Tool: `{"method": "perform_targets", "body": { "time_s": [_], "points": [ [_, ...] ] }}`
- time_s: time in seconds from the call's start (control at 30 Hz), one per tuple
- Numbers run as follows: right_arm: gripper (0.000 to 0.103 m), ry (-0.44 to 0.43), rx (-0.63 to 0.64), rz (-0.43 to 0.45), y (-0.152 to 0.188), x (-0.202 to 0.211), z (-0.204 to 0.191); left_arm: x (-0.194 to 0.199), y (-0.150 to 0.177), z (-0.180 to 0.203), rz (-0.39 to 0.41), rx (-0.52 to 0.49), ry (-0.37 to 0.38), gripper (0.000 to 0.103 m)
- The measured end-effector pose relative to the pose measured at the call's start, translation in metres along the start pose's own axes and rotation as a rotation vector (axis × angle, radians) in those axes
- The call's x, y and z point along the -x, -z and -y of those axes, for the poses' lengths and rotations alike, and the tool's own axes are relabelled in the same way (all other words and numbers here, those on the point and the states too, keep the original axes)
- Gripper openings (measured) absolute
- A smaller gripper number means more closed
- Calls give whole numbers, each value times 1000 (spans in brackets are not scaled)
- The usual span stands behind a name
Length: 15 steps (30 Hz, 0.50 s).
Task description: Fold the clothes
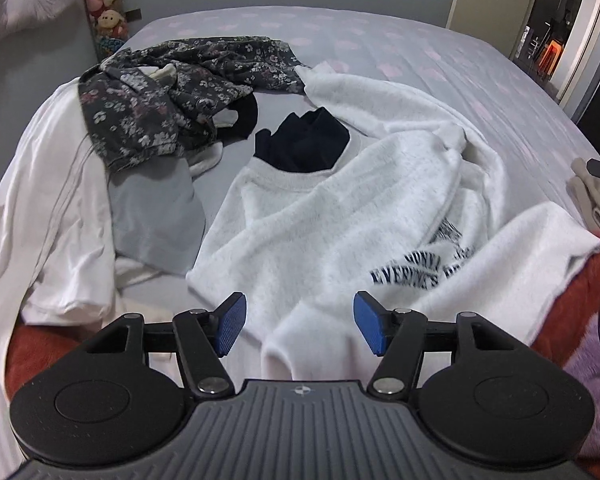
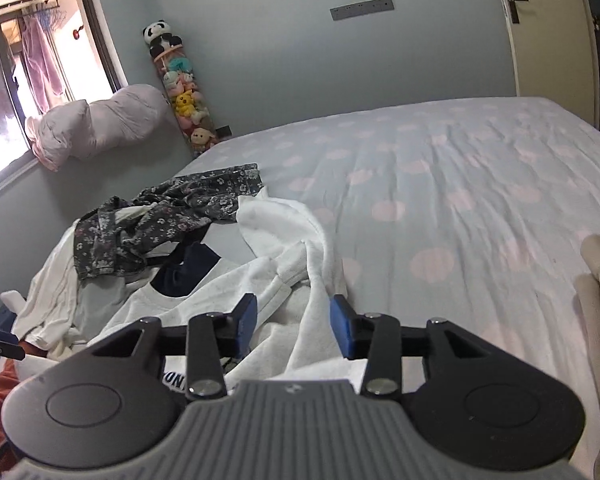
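Beside white sweatshirt (image 1: 328,216), floral garment (image 1: 168,92), plush toys (image 2: 184,100)

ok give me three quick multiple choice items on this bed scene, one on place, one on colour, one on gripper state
1. Where does the floral garment lie relative to the white sweatshirt?
A. far-left of it
B. under it
C. right of it

2. What colour is the sweatshirt's lettering?
A. red
B. navy
C. green

3. How does the left gripper stand?
A. shut on the sweatshirt
B. open, holding nothing
C. out of view

Answers: 1 A, it lies heaped toward the far left of the bed. 2 B, the print is dark blue. 3 B, its blue pads stand apart.
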State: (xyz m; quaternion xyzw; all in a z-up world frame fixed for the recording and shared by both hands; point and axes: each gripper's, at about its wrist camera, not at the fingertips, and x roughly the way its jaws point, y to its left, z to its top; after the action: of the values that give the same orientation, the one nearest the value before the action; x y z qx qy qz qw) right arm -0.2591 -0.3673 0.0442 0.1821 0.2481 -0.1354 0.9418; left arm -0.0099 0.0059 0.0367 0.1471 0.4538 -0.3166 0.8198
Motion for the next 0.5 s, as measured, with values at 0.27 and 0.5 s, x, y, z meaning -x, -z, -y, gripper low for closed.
{"method": "perform_targets", "body": {
  "time_s": [0.27, 0.5],
  "points": [
    [45, -26, 100, -87, -17, -69, -25, -68, -43, -26, 15, 89, 0, 58],
    [66, -39, 85, -220, -13, -146, -25, -120, -61, -50, -38, 144, 14, 57]
  ]
}}
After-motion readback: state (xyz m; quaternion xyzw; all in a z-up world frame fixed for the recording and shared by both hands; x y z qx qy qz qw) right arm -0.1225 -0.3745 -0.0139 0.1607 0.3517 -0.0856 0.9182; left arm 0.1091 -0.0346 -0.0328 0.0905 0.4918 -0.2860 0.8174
